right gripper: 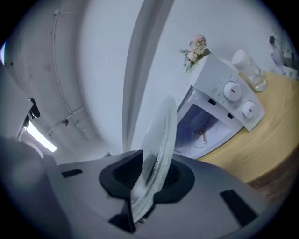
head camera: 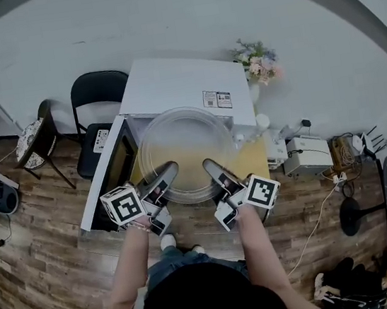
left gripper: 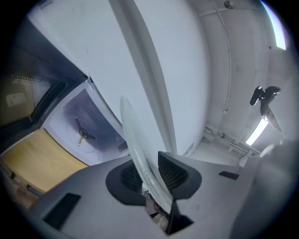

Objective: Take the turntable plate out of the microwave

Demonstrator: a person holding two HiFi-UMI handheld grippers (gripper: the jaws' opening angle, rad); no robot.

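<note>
Head view: plate clear of the oven, gripped at two rim points

Microwave (head camera: 184, 87) stands with its door open. The turntable plate (head camera: 186, 144) is held flat just in front of it. Left gripper (head camera: 162, 178) and right gripper (head camera: 214, 171) each clamp the near rim — equally close. Only the gripper views show the bare drive hub (left gripper: 81, 133) inside — cavity empty.

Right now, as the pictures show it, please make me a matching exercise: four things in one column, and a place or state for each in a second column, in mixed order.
1. turntable plate
2. microwave door
3. flowers
4. black chair

A. swung open
B. on the floor, left of the microwave in the head view
C. held at its rim by the left tongs and the right tongs
D. at the microwave's right rear corner

Pairs: 1-C, 2-A, 3-D, 4-B
</note>
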